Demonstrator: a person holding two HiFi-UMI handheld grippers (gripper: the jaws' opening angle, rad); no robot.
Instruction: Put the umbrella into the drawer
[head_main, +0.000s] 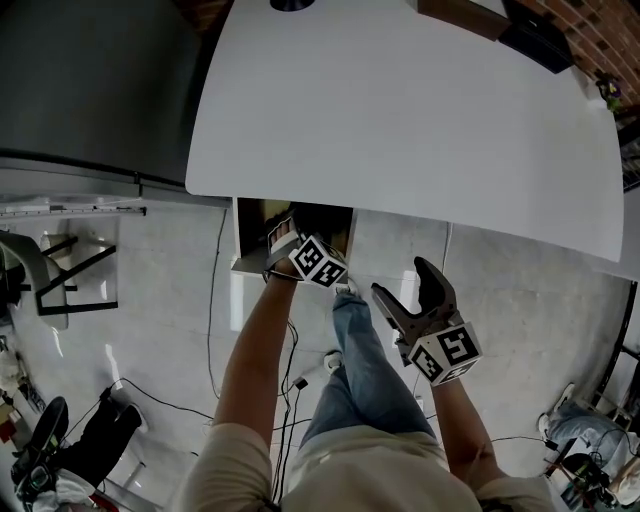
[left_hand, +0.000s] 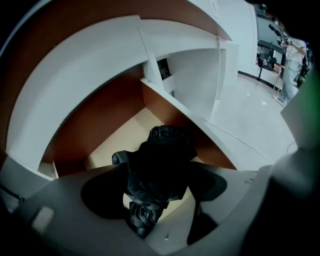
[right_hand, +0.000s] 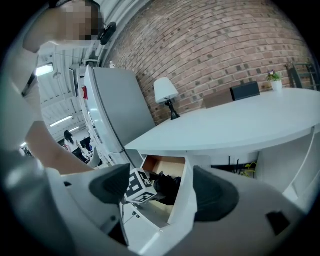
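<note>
Umbrella (left_hand: 160, 167) lies inside the open drawer (left_hand: 95, 122) under the tabletop (head_main: 400, 120), between the wide-spread jaws of the left tool (left_hand: 156, 192), apparently released. Right tool (right_hand: 161, 189) empty, jaws apart. Placement looks done; withdrawal left.

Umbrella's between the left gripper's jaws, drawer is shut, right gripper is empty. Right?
Not quite: the drawer is pulled open, not shut, as the left gripper view shows. The umbrella is between the jaws of the left gripper, and the right gripper is empty.
</note>
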